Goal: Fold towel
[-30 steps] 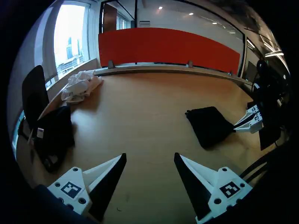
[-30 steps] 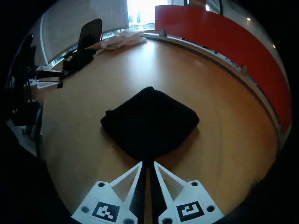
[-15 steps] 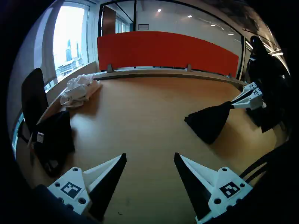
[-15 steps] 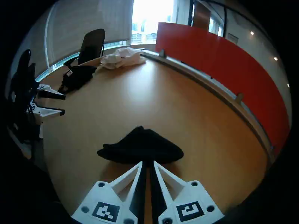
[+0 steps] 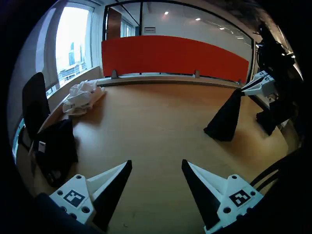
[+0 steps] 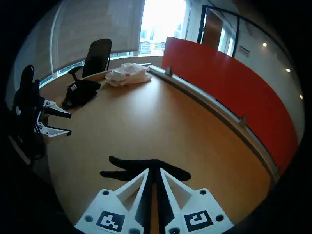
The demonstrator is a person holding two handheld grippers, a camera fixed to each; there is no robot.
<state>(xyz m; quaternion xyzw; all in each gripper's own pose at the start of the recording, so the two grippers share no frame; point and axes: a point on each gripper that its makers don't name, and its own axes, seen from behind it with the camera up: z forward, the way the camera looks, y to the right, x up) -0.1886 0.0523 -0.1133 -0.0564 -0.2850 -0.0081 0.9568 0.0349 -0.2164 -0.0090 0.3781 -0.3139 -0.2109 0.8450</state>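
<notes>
A black towel hangs in a narrow drape from my right gripper, its lower end resting on the wooden table at the right. In the right gripper view the towel spreads dark just beyond my right gripper, which is shut on its upper edge. My left gripper stands open over the near part of the table, nothing between its fingers, well apart from the towel. The right gripper view also has the left gripper at the table's left edge, open.
A heap of white cloths lies at the far left of the table, with a black bag nearer. A black office chair stands beside the window. A red divider runs along the table's far edge.
My right gripper has risen with the towel pinched in it; the towel went from lying flat to hanging in a tall drape. The left gripper stayed where it was, open.
</notes>
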